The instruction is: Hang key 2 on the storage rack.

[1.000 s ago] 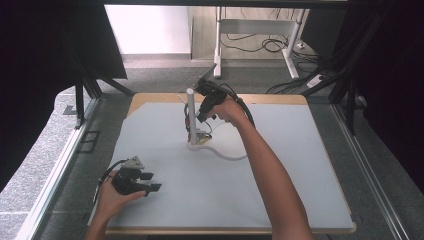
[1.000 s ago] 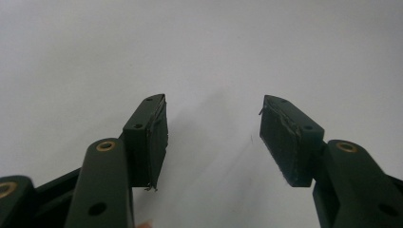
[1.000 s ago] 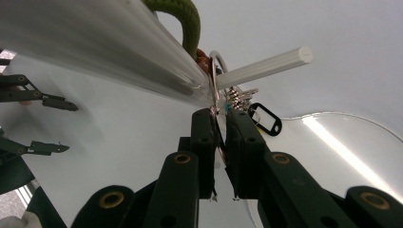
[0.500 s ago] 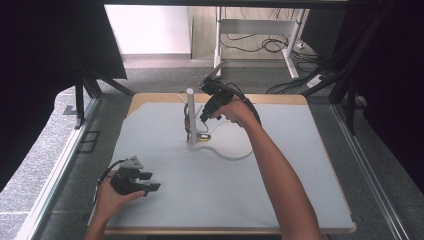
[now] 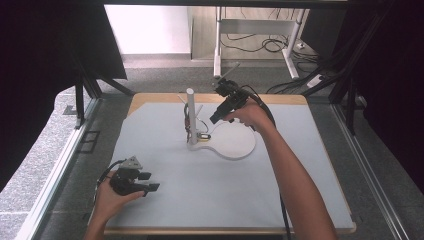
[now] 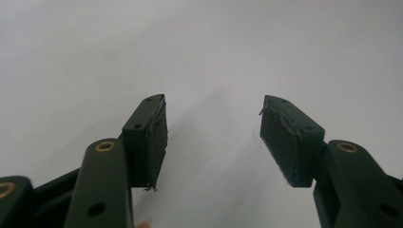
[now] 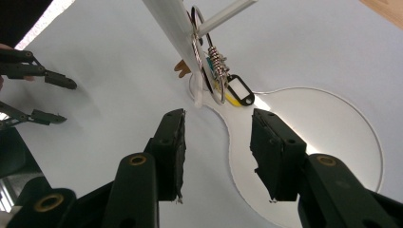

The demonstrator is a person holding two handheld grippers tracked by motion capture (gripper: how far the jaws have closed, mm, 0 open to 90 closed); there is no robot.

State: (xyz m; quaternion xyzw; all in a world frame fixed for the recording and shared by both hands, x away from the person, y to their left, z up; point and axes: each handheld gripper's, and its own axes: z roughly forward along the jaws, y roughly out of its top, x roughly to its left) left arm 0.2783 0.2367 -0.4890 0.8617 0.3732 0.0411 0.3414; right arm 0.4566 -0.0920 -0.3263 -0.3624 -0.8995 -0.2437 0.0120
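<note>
The left gripper (image 5: 150, 182) rests low near the front left corner of the grey table mat (image 5: 165, 210), held in the person's left hand (image 5: 112, 197); in the left gripper view its two black jaws stand apart with nothing but bare mat between them. Further right, near the middle of the mat, a white stand (image 5: 190, 117) rises upright from a flat white base (image 5: 235, 145) whose round part spreads out to the right. A bunch of keys on a ring (image 7: 214, 64) hangs from a thin peg on the stand, close against the post, with a black-rimmed key tag (image 7: 239, 90) dangling at the bottom just above the base. The right gripper (image 5: 216, 119) hovers just to the right of the stand, above the base, held in the right hand (image 5: 250, 116). Its jaws have just been opening and now stand apart with nothing between them; in the right gripper view the keys hang ahead of the fingertips, clear of them.
</note>
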